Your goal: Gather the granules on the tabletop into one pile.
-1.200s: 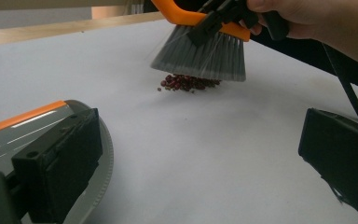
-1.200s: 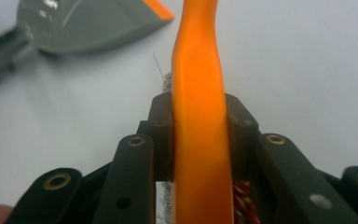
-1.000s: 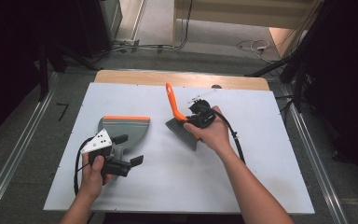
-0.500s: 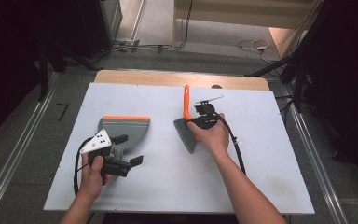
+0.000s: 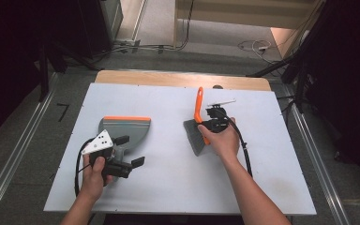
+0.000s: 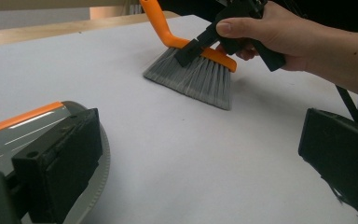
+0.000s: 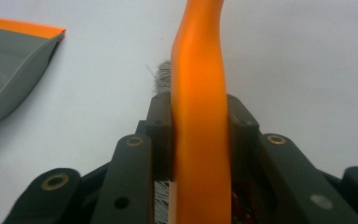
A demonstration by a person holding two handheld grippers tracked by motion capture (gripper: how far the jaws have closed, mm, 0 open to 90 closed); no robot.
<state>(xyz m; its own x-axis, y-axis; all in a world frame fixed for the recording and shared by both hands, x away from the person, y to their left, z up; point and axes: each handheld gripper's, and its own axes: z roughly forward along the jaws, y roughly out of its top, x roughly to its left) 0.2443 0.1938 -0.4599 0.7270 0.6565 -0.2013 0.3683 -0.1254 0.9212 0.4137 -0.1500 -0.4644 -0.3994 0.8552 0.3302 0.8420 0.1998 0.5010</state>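
Small hand brush with curved orange plastic handle and fan of grey bristles (image 5: pixel 196 136), right of centre on the white tabletop (image 5: pixel 168 183), bristle tips down on the surface, handle rising toward the far edge. Bristles splayed slightly where touching the board, seen from the left gripper view (image 6: pixel 193 77). Orange handle (image 7: pixel 199 116) clamped between the black jaws of the right gripper (image 5: pixel 209 125), pads pressing on both sides just above the bristle block, strands of grey visible behind and below the grip. Right hand (image 5: pixel 225 138) wrapped around that gripper's body, cable trailing back along the forearm.

Well apart to the left, grey plastic dustpan with orange front lip (image 5: pixel 124 129), lying flat, lip turned toward the far side of the table. Just beside it and partly over its near end, the left gripper (image 5: pixel 130 151) in the left hand (image 5: pixel 96 171), jaws standing wide apart with nothing between them; one jaw close against the dustpan's rim (image 6: pixel 37 126), the other over bare tabletop.
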